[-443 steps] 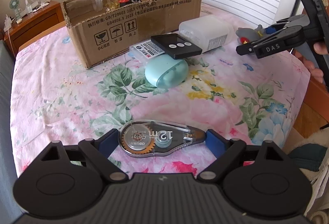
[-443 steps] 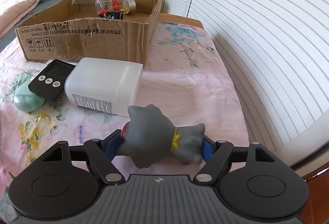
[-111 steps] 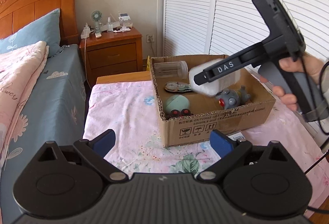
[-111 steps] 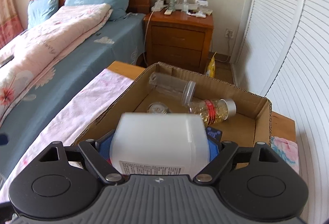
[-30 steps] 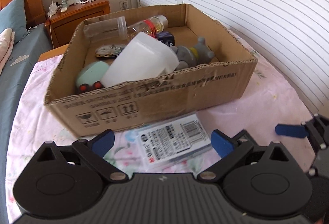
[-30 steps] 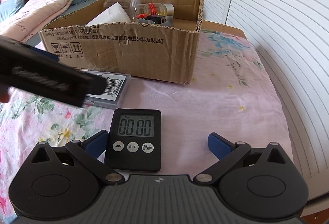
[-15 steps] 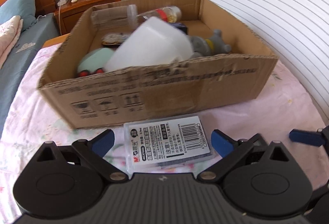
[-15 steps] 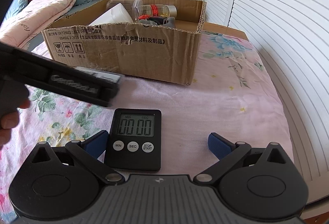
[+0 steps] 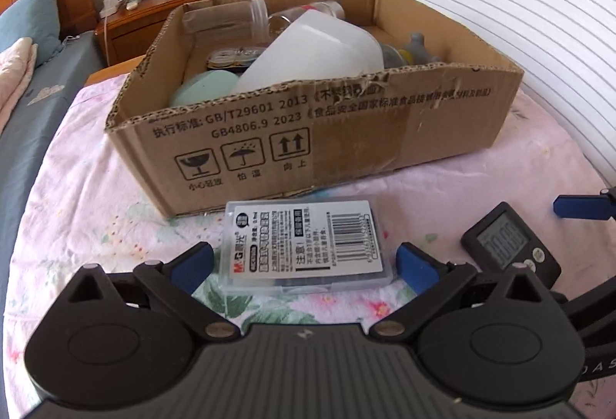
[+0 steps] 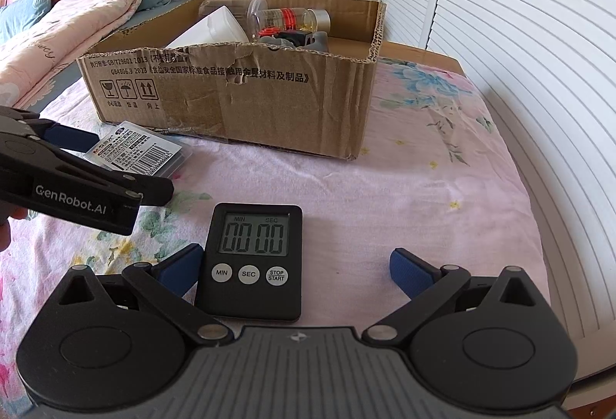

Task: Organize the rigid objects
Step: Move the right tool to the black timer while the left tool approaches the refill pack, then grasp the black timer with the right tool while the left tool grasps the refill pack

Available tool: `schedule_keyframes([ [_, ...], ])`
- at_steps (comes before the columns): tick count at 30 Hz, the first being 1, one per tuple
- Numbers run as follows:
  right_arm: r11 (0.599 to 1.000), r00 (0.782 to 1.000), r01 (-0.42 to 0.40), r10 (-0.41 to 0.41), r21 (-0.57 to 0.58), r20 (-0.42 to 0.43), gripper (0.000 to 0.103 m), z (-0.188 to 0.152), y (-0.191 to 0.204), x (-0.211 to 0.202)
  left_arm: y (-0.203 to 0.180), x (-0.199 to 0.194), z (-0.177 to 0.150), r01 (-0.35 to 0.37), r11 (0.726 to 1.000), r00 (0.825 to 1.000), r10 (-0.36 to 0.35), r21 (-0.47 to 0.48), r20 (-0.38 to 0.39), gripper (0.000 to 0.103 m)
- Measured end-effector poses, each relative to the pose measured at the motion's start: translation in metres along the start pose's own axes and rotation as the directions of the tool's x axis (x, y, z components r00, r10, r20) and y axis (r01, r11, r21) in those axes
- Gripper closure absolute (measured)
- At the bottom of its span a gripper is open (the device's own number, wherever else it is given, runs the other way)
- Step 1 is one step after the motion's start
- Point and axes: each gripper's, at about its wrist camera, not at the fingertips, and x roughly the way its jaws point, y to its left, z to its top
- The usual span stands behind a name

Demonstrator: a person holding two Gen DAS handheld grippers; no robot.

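Both grippers have eased closer to their targets since half a second ago, the left one dropping so the clear flat plastic case with a barcode label now lies between its blue pads. The left gripper has its jaws spread wide either side of that case, not touching it; the case lies on the pink floral cloth of the table, just in front of the brown cardboard box. Only the left wrist view looks down into the box's left part: a mint-green rounded case, a tilted white plastic container and a clear jar. The right wrist view instead shows the clear bottle with a red band at the back. To the right, the black digital timer reading 00:00 lies flat on the cloth, against the left pad of the right gripper, whose jaws stand wide apart with a gap at the right pad.
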Motion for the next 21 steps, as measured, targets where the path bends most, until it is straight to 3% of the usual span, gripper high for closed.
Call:
schedule_keyframes([
  [5, 1.0, 1.0, 0.001, -0.001, 0.001, 0.007, 0.0, -0.001, 0.0, 0.001, 0.003, -0.001, 0.001, 0.015, 1.0, 1.0, -0.015, -0.01, 0.008, 0.011],
  [11, 1.0, 1.0, -0.014, 0.014, -0.01, 0.0, 0.001, 0.004, 0.007, 0.003, 0.005, -0.001, 0.0, 0.021, 1.0, 1.0, -0.021, -0.002, 0.012, 0.011],
  [17, 0.998, 0.999, -0.039, 0.04, -0.042, 0.009, 0.022, 0.006, 0.018, -0.003, 0.01, -0.004, -0.001, 0.021, 1.0, 1.0, -0.021, -0.003, 0.008, 0.012],
  [21, 0.998, 0.999, -0.043, 0.044, -0.051, 0.006, 0.029, 0.002, 0.021, -0.009, 0.011, -0.003, -0.003, 0.027, 1.0, 0.999, -0.027, 0.006, 0.021, 0.012],
])
